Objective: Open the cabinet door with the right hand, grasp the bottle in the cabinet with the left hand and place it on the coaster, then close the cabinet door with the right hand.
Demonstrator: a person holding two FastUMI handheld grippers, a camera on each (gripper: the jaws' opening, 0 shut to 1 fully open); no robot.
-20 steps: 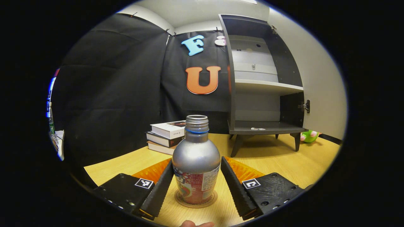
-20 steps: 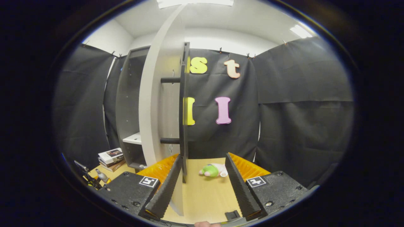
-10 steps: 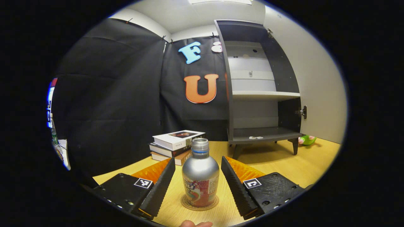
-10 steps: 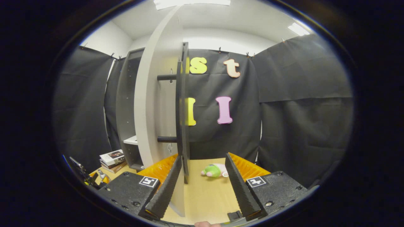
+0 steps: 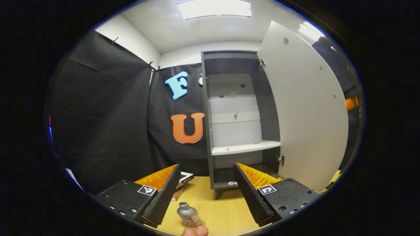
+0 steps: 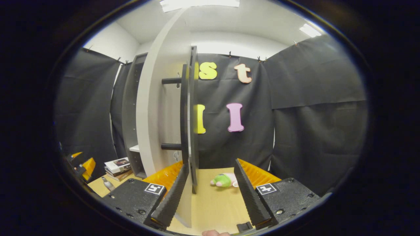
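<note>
I see the silver metal bottle [image 5: 188,214] upright on the wooden table [image 5: 226,213], below my left gripper [image 5: 206,190], whose jaws stand wide, empty. My right gripper [image 6: 210,191], wide, straddles the white cabinet door [image 6: 154,111] edge.

Walls: black cloth [image 5: 108,121] hangs on clips over white wall [image 5: 131,34], on the left and behind; more black cloth [image 6: 315,111] to the right.
Ceiling: white, with a bright light panel [image 5: 215,8] overhead and a second panel [image 6: 310,31] off to one side.
Counter: pale wood counter [image 5: 226,213], lit evenly.
Clutter: stacked books [image 6: 116,165] and a green plush toy [image 6: 223,179] lie on it.
</note>
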